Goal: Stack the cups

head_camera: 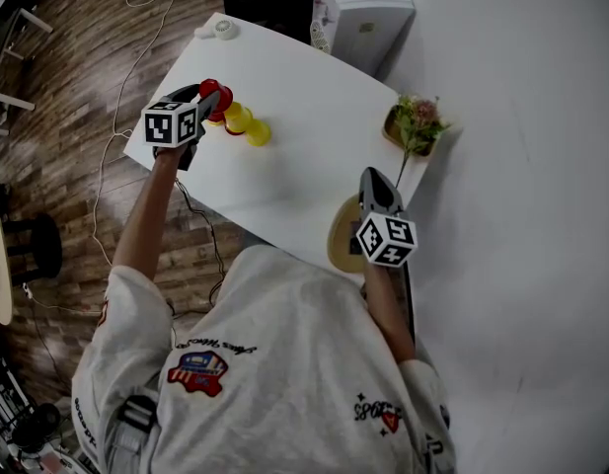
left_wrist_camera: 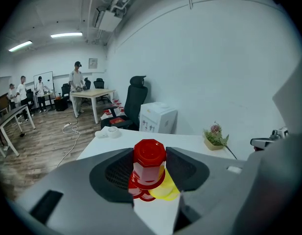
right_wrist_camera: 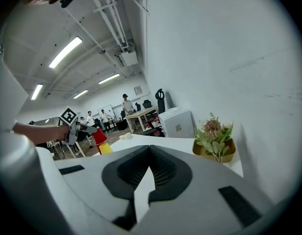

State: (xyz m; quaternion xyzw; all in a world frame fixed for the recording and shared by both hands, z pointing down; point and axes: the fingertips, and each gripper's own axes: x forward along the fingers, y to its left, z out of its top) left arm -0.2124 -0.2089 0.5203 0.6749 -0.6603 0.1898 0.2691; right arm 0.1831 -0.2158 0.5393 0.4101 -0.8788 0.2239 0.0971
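My left gripper [head_camera: 215,100] is over the table's left part, shut on a red cup [left_wrist_camera: 150,159] that it holds upside down between its pads. Right under it on the white table [head_camera: 304,97] are more red cups [left_wrist_camera: 139,191] and a yellow cup [left_wrist_camera: 167,188], touching one another. In the head view the yellow cups [head_camera: 248,125] lie just right of the held red cup [head_camera: 209,89]. My right gripper [head_camera: 372,178] hangs at the table's near right edge, shut with nothing between its jaws. From the right gripper view [right_wrist_camera: 150,147] the red cup [right_wrist_camera: 100,136] and left gripper [right_wrist_camera: 86,128] show far left.
A potted plant [head_camera: 415,119] stands at the table's right corner. A small white round object [head_camera: 223,30] lies at the far corner. A white cabinet [head_camera: 363,8] stands behind the table. A round wooden board [head_camera: 338,237] sits below my right gripper. People stand far off in the room.
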